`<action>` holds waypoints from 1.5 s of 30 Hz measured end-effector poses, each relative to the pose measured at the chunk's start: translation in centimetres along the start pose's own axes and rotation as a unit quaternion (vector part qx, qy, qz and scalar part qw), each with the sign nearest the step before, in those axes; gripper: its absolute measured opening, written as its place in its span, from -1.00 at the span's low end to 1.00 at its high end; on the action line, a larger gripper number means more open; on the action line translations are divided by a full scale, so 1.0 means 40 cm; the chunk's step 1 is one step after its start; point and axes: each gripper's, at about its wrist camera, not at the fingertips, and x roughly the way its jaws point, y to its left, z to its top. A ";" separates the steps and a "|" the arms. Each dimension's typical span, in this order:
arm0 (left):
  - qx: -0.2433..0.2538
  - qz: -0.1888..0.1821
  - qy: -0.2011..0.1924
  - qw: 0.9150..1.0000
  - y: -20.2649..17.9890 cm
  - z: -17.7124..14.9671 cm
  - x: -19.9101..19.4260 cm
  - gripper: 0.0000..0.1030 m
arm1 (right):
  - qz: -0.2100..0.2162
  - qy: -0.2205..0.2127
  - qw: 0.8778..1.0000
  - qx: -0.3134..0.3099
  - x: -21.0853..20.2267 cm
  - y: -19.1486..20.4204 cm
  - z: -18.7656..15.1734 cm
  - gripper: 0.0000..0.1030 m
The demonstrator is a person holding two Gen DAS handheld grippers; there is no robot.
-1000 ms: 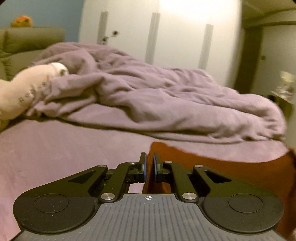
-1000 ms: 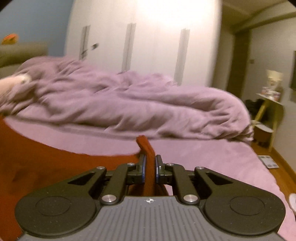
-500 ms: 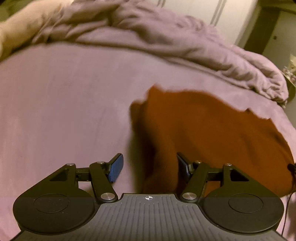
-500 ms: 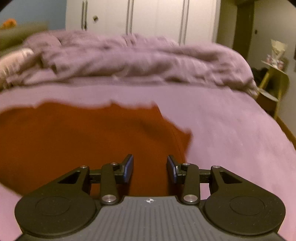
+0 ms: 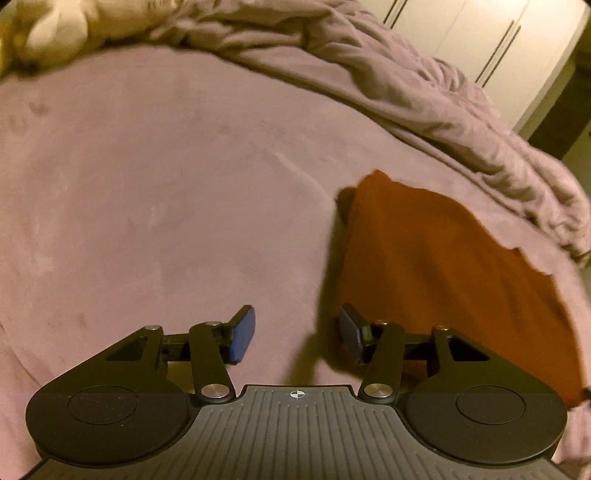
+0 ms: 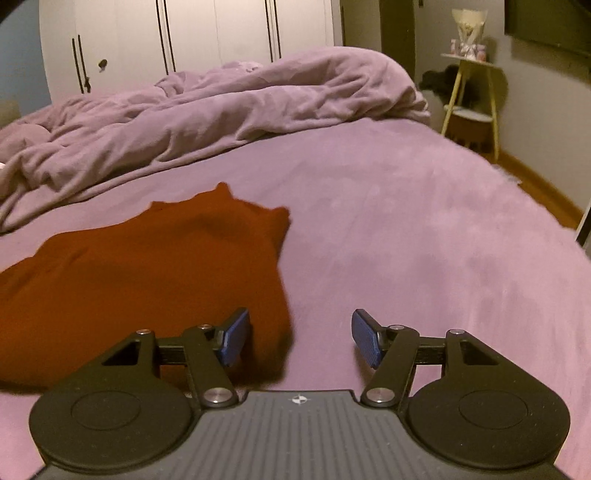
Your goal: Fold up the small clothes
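A rust-orange garment (image 5: pixel 443 266) lies spread on the purple bed sheet (image 5: pixel 166 203). In the left wrist view it sits to the right, its near-left edge beside the right finger. My left gripper (image 5: pixel 295 334) stands open with its jaws closing, and only bare sheet shows between them. In the right wrist view the garment (image 6: pixel 147 277) fills the left side. My right gripper (image 6: pixel 299 338) is open with its jaws opening. The cloth's right edge reaches just past its left fingertip; the pads do not press on it.
A crumpled purple duvet (image 6: pixel 221 110) is heaped along the far side of the bed. A cream soft toy or pillow (image 5: pixel 55 33) lies at the far left. White wardrobe doors (image 6: pixel 184 37) stand behind. A small yellow side table (image 6: pixel 469 92) and wooden floor (image 6: pixel 535 184) are to the right.
Both grippers were shut on the garment's corners a second ago; they have opened, let go and tipped downward. The garment now lies flat on the sheet.
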 end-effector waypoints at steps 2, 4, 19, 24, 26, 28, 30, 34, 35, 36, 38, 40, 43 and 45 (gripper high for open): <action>-0.053 -0.066 0.030 0.996 0.017 -0.015 0.007 0.07 | 0.010 0.001 1.000 -0.003 -0.018 0.011 -0.015 0.20; -0.107 -0.122 0.059 0.985 0.026 -0.034 0.029 0.07 | 0.027 0.006 1.000 -0.005 -0.032 0.027 -0.029 0.20; -0.207 -0.188 0.071 0.957 0.024 -0.015 0.147 -0.47 | 0.086 0.029 0.995 -0.042 -0.046 0.154 -0.058 -0.23; -0.200 -0.188 0.059 0.960 0.024 -0.015 0.142 -0.54 | 0.081 0.022 0.995 -0.055 -0.036 0.176 -0.040 -0.38; -0.190 -0.183 0.050 0.963 0.018 -0.012 0.135 -0.54 | 0.083 0.017 0.994 -0.063 -0.034 0.190 -0.033 -0.39; -0.179 -0.178 0.045 0.967 0.013 -0.006 0.129 -0.54 | 0.069 0.010 0.996 -0.064 -0.029 0.199 -0.019 -0.39; -0.166 -0.175 0.040 0.970 0.016 -0.001 0.121 -0.54 | 0.055 0.010 0.998 -0.038 -0.018 0.178 -0.004 -0.39; -0.154 -0.170 0.039 0.973 0.020 0.005 0.115 -0.54 | 0.030 0.017 0.999 0.035 -0.004 0.086 0.003 -0.28; -0.147 -0.164 0.039 0.975 0.016 0.005 0.116 -0.54 | 0.031 0.018 0.998 0.050 -0.006 0.063 -0.001 -0.14; -0.137 -0.156 0.041 0.977 0.009 0.003 0.116 -0.54 | 0.029 0.019 0.998 0.061 -0.006 0.046 -0.007 0.01; -0.118 -0.137 0.042 0.983 -0.007 0.001 0.115 -0.54 | 0.035 0.029 0.995 0.086 -0.002 0.012 -0.020 0.06; -0.103 -0.124 0.042 0.986 -0.019 0.002 0.112 -0.53 | 0.054 0.044 0.991 0.113 0.011 -0.015 -0.031 0.06; -0.083 -0.109 0.042 0.990 -0.033 0.006 0.108 -0.53 | 0.091 0.056 0.982 0.158 0.034 -0.039 -0.042 0.07; -0.078 -0.106 0.044 0.990 -0.034 0.007 0.107 -0.53 | 0.108 0.058 0.976 0.180 0.047 -0.045 -0.042 0.08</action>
